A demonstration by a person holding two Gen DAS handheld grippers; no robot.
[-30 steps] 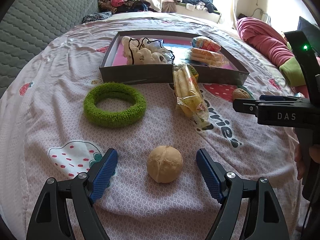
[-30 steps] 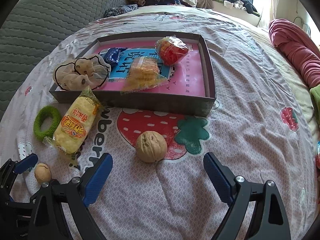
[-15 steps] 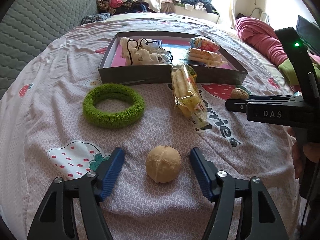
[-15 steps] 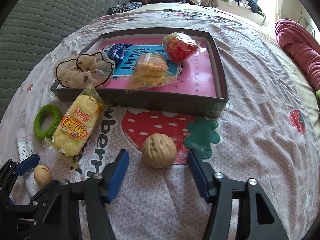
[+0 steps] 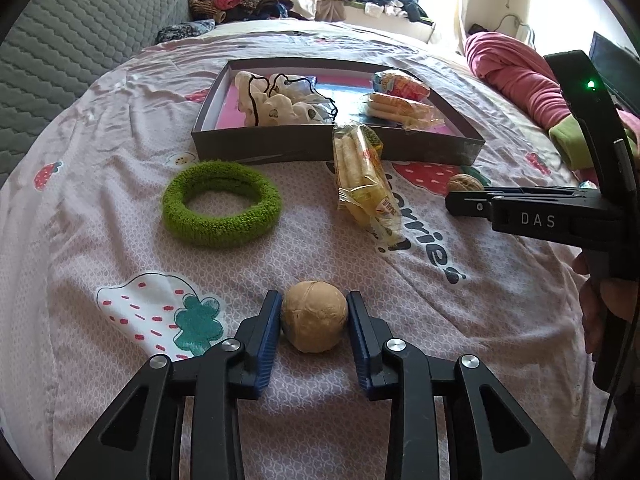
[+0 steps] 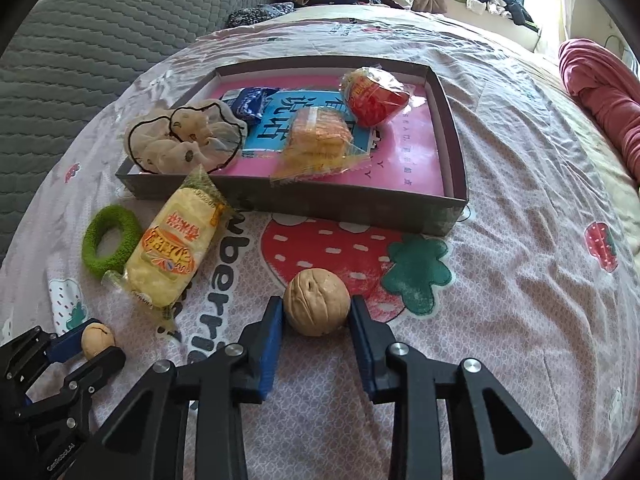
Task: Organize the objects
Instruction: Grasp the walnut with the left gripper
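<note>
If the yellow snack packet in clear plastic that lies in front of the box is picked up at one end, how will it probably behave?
The yellow snack packet in clear plastic looks thin-walled and crinkled, so it will probably sag or bend. Its glossy film may slip between pads. The pale sticks inside look brittle, so a hard squeeze could break them.

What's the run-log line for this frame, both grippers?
left gripper: closing on walnut | right gripper: closing on second walnut | both walnuts on bedsheet | box: untouched
</note>
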